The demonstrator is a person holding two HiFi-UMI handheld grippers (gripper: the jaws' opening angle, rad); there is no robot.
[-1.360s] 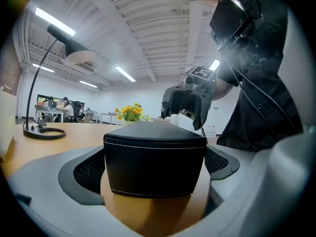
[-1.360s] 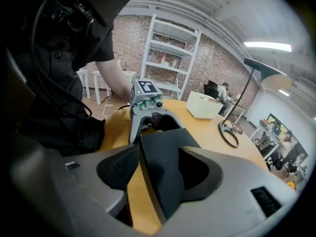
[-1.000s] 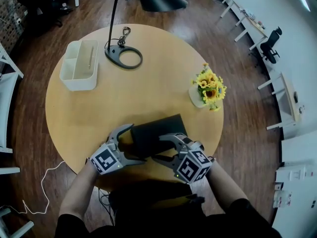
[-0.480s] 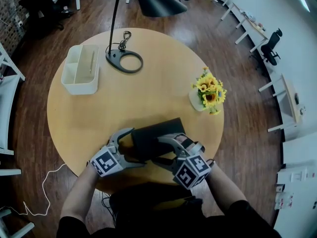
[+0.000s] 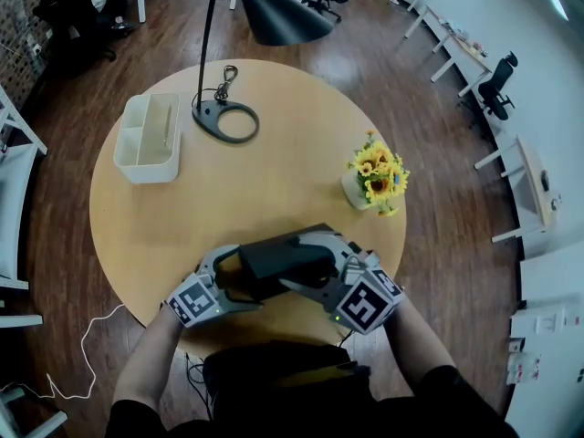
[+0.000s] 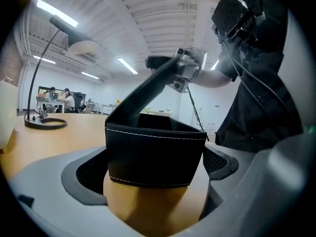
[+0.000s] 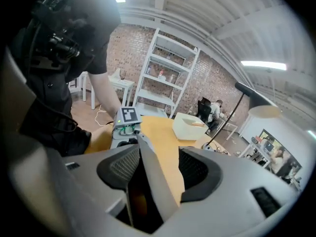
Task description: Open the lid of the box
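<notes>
At the far left of the round wooden surface point(image 5: 274, 185) a white divided tray point(image 5: 146, 138) is sitting, and just to its right the ring-shaped base of a black lamp point(image 5: 225, 119) is resting, its stem rising and its dark shade point(image 5: 278, 16) hanging over the far edge. At the near edge, the left hand-held gripper point(image 5: 233, 279) is reaching in from the person's left, its marker cube facing up. Its jaws are standing on either side of the black box point(image 6: 155, 157), and in the left gripper view both pads are pressing against the box's white-stitched side walls, so it is pinching the box body, which is sitting on the wood. The box is lying at the near middle of the surface, between the two hand-held grippers, well apart from the tray and the lamp. Its lid point(image 7: 154, 181) is standing raised and tilted, hinged up off the open body. The right hand-held gripper point(image 5: 290, 263) is coming in from the near right with the lid's thin edge between its jaws; the jaws are spread wide and closing, the lid is leaning toward one pad, and bare wood is showing in the gap to the other, so it is not pinching the lid. At the right of the surface a small vase of yellow flowers point(image 5: 376, 176) is standing, well apart from the box.
</notes>
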